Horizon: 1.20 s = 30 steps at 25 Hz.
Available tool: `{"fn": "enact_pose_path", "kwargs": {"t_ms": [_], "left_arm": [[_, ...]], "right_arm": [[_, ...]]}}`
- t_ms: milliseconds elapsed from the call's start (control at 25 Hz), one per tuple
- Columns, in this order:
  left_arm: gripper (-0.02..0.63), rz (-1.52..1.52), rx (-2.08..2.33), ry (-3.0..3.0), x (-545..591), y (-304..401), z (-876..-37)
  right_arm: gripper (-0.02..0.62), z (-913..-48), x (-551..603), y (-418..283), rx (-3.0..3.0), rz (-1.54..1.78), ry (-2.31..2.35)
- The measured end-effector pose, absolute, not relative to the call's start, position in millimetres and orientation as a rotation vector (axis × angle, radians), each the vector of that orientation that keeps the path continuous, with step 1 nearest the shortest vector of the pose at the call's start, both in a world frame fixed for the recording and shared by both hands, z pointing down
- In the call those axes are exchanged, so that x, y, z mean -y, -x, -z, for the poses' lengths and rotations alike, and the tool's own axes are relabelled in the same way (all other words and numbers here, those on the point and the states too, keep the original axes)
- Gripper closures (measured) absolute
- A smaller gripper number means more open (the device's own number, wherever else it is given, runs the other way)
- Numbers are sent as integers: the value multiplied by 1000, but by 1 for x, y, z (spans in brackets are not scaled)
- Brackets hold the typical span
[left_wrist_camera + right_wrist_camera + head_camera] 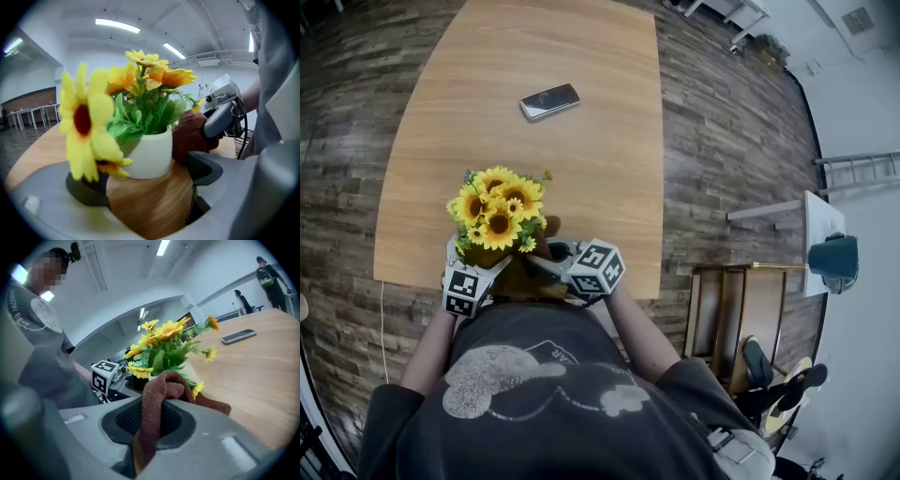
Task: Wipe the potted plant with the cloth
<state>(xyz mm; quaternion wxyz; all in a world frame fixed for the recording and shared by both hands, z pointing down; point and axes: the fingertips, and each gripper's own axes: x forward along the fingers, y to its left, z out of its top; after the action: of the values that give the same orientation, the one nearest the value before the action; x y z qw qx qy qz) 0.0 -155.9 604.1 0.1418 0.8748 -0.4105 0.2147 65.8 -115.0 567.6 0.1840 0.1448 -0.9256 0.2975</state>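
Observation:
The potted plant [499,214] is a bunch of yellow sunflowers in a pot with a white top and a wooden lower half [150,197]. It stands at the near edge of the table, right in front of me. My left gripper [145,187] is shut on the wooden part of the pot, one pad on each side. My right gripper [147,418] is shut on a brown cloth [157,394], which presses against the right side of the pot, just below the leaves. In the head view the left gripper [492,270] and the right gripper [555,261] flank the pot, which the flowers mostly hide.
A dark phone [549,100] lies flat near the middle of the wooden table [581,187]. The table's near edge runs just under the grippers. To the right, off the table, stand a white side table [818,225] with a dark blue cup [834,256] and a wooden rack.

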Motion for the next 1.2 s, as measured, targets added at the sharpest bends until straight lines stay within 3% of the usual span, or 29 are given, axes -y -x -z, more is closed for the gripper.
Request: {"fn": "enact_pose_path", "kwargs": {"t_ms": [240,360,640,1200], "left_arm": [[76,-583,1247,-2504,180,-3,-596],[118,-601,1181,-2523,183,-7,-596],[123,-603,1067,-2606,180,-18,-597],[121,-640,809,-2726,169,-23,-597]], "right_arm": [[548,-560,146,-108,2611,-850,-622],[548,-558,170,-115,2605,-806,-703],[548,-558,226,-116,2598,-750,-791],[548,-575,233,-88,2572,-806,-529]]}}
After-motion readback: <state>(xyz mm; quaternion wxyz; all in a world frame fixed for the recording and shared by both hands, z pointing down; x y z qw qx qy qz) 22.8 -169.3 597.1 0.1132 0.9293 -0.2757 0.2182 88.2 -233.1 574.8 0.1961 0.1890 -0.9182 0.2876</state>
